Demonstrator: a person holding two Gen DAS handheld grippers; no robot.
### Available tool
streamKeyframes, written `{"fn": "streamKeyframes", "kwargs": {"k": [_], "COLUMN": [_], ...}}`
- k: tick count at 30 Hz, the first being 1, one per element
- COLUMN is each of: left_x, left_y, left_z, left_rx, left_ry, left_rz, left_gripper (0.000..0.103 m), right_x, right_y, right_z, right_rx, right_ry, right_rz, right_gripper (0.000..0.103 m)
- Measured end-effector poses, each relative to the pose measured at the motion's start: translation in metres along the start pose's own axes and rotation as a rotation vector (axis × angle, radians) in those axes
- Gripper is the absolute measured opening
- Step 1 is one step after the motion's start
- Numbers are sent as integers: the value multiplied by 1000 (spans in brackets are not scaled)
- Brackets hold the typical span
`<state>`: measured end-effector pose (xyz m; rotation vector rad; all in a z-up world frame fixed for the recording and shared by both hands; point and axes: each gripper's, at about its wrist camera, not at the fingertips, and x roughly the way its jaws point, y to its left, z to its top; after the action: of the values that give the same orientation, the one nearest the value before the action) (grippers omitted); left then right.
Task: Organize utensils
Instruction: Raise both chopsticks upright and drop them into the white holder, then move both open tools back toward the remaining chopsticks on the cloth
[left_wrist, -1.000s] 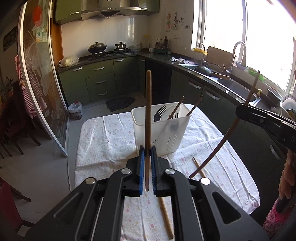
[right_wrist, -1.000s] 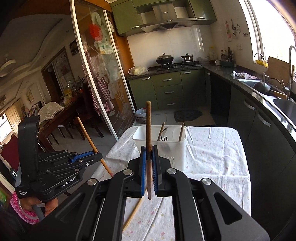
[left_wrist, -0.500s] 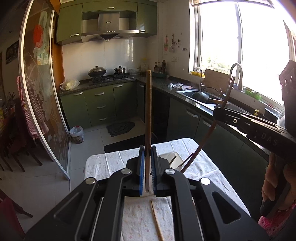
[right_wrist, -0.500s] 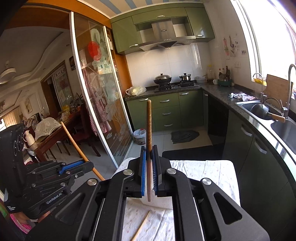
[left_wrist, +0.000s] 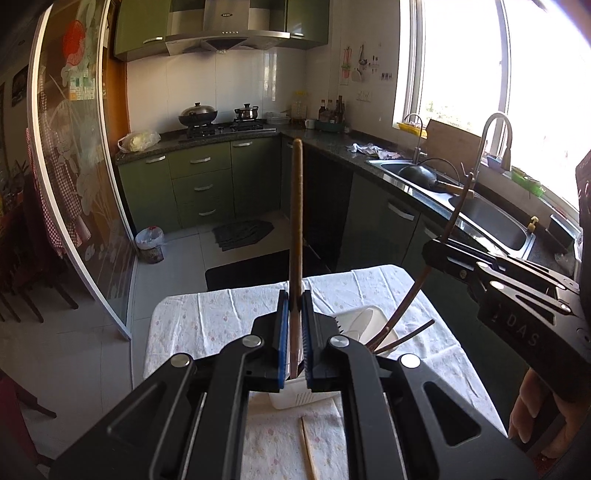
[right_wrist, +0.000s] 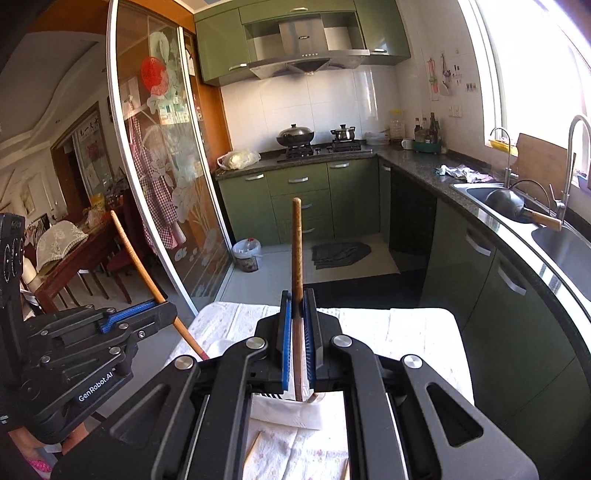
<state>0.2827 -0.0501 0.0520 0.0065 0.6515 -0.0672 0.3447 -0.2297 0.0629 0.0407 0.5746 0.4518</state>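
Note:
My left gripper (left_wrist: 295, 306) is shut on a wooden chopstick (left_wrist: 296, 229) that stands upright between its blue pads. The white utensil holder (left_wrist: 364, 321) sits right under and behind the fingers, with dark chopsticks (left_wrist: 413, 334) leaning in it. At the right, my right gripper (left_wrist: 432, 251) pinches a dark chopstick (left_wrist: 452, 225) whose lower end reaches into the holder. In the right wrist view that gripper (right_wrist: 297, 310) is shut on its upright chopstick (right_wrist: 296, 251) over the holder (right_wrist: 288, 410). The left gripper (right_wrist: 166, 312) holds its slanted chopstick (right_wrist: 135, 254) at the left.
The table (left_wrist: 221, 314) wears a white flowered cloth, with a loose chopstick (left_wrist: 308, 450) lying near me. Green cabinets and a sink counter (left_wrist: 480, 210) run along the right. A glass sliding door (left_wrist: 74, 166) and a bin (left_wrist: 149, 243) stand to the left.
Both grippers have moved forward over the table with their chopsticks. The holder, which stood ahead of them, now sits just below the fingers.

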Motion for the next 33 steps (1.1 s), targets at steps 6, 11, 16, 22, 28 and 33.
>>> {"fn": "streamKeyframes", "kwargs": {"k": [6,11,16,22,28,33], "left_x": [24,23,7,3,7,26], "left_y": [-3,-5,-9,-21,-36,-33], "left_z": [-28,-41,-62,-117,-171,-201], "left_rx": [12,19,33,49,28,-28], "left_ry": [73,69,64,151,191,277], "left_rz": [15,49,73,63,77,78], "left_gripper": [15,37,40,49,51,53], "right_x": [28,29,-21,-69,-84,-88], "right_y": [1,4,3,-11,-32,-45], "right_z": [-26,-39,-53,-105,-171,-209], "right_rx": [-24,-47,-40,-9,75,137], "right_ry": [69,78,8,30,107,157], "right_rz": [-17,-37,-14,5,26,39], "right_gripper": [7,19,26,32,32,33]}}
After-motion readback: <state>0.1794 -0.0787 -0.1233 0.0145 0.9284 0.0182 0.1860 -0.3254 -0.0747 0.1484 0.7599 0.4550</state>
